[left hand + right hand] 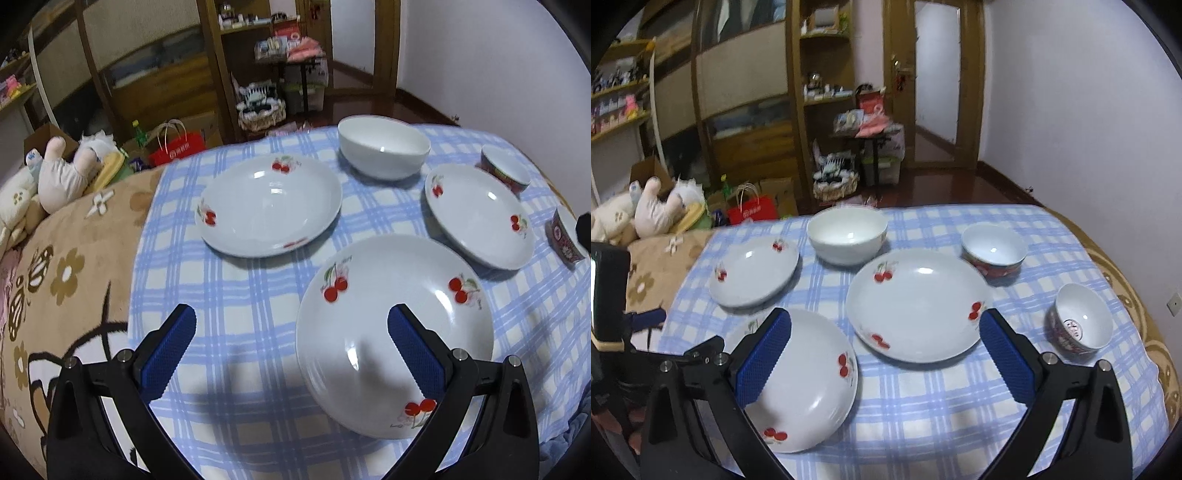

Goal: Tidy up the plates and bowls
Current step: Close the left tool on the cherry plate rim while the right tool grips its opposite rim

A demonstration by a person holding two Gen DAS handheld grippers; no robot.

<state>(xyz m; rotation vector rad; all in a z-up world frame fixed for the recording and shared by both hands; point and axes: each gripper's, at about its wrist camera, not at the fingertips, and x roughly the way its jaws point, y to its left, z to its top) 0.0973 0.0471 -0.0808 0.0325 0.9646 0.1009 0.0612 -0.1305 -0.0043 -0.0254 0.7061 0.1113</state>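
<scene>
In the left wrist view, the left gripper (291,343) is nearest, with its two blue fingers spread wide and nothing between them. It hangs just above the near plate (373,332), and I think it is there to pick that plate up first, because that plate is the closest one. The plate is white and shiny, with little red cherries painted near its rim, and it is a bit deep like a soup dish. It sits on a blue checked cloth (229,295) that seems to be spread over a bed with a brown flower blanket (66,280), not over a desk. A far left plate (271,205) and a right plate (480,218) look just the same, and the three lie apart, not stacked. Behind them stands a big white bowl (384,147), and two small red bowls sit at the right edge, partly cut off. In the right wrist view, the right gripper (884,345) is nearest, and it is open wide too, holding nothing. It hangs between the near plate (809,384) and the middle plate (916,306), so it may go for either one. The big white bowl (847,234) is behind, a red patterned bowl (993,251) stands upright, and another small bowl (1080,325) looks tipped toward the camera. Nothing is sorted yet, I think.
</scene>
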